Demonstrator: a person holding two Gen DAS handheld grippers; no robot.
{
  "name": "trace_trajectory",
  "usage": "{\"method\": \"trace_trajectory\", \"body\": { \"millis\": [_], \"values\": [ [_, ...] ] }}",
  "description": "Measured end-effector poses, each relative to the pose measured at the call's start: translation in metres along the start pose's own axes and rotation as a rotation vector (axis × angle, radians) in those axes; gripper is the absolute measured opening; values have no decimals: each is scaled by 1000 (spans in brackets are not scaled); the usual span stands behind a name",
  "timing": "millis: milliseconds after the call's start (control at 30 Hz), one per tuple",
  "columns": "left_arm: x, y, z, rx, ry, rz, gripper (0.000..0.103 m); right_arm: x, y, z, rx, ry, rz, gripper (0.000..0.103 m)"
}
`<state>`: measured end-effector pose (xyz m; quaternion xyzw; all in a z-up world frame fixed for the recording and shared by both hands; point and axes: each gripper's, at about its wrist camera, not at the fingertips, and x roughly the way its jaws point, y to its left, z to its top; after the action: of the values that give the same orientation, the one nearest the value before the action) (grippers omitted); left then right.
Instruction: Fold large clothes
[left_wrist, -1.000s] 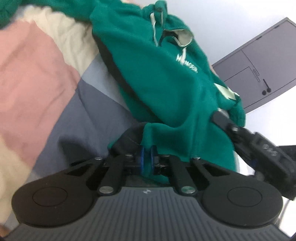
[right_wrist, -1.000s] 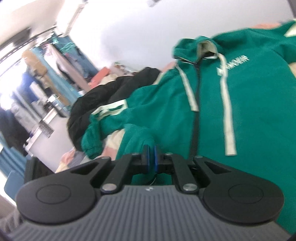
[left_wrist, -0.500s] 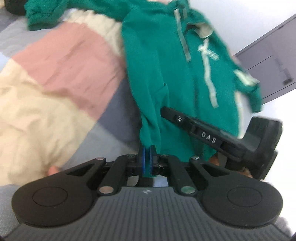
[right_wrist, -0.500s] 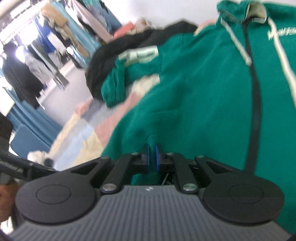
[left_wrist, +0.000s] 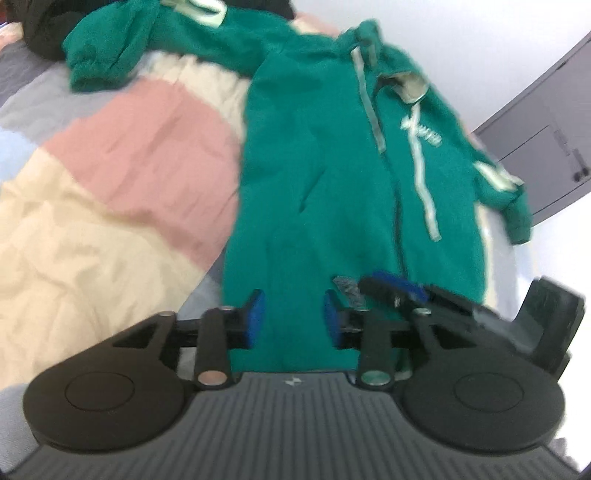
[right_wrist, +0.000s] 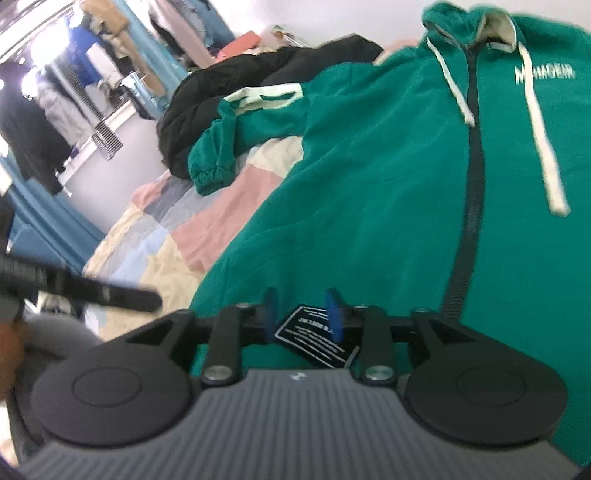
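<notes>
A green zip hoodie (left_wrist: 332, 177) with white drawstrings lies front up on a patchwork bedspread (left_wrist: 110, 177), its hem toward me. My left gripper (left_wrist: 293, 325) is open over the hem, holding nothing. My right gripper (right_wrist: 302, 314) is open over the hem too, with a black label (right_wrist: 314, 338) lying between its blue pads. The right gripper also shows at the right of the left wrist view (left_wrist: 399, 291). One sleeve (right_wrist: 236, 147) stretches out to the left; the other sleeve's cuff (left_wrist: 517, 218) hangs at the right.
A black jacket (right_wrist: 266, 81) is piled at the head of the bed. A grey cabinet (left_wrist: 546, 147) stands against the white wall at right. A clothes rack and blue furniture (right_wrist: 55, 110) stand beyond the bed's left side.
Both grippers were shut on the hoodie's hem and pulled it down the bed; now both have opened and let go. The hoodie lies spread out flat.
</notes>
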<state>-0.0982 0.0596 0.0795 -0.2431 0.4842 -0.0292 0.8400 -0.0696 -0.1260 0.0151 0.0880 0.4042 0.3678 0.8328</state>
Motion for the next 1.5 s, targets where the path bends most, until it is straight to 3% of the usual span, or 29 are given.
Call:
{"method": "trace_trajectory", "body": {
  "millis": [67, 167, 367, 633, 833, 1067, 1233, 1500],
  "values": [
    [0, -3, 7, 2, -31, -11, 44, -12, -3, -1, 4, -27, -14, 45],
    [3, -17, 17, 14, -78, -40, 44, -32, -18, 2, 56, -76, -70, 46],
    [36, -69, 37, 128, -111, -65, 45, -70, -55, 14, 139, -185, -298, 48],
    [96, -109, 60, 190, -141, -53, 47, -91, -67, 23, 122, -265, -379, 48],
    [139, -108, 50, 299, -145, 7, 48, -75, -81, 22, 123, -230, -452, 47],
    [161, -96, 39, 361, -162, 73, 49, -59, -101, 13, 171, -156, -519, 44],
    [172, -80, 21, 350, -119, 103, 49, -41, -112, 11, 184, -101, -548, 44],
    [174, -77, 9, 345, -149, 120, 50, -43, -114, 11, 208, -111, -545, 44]
  ]
}}
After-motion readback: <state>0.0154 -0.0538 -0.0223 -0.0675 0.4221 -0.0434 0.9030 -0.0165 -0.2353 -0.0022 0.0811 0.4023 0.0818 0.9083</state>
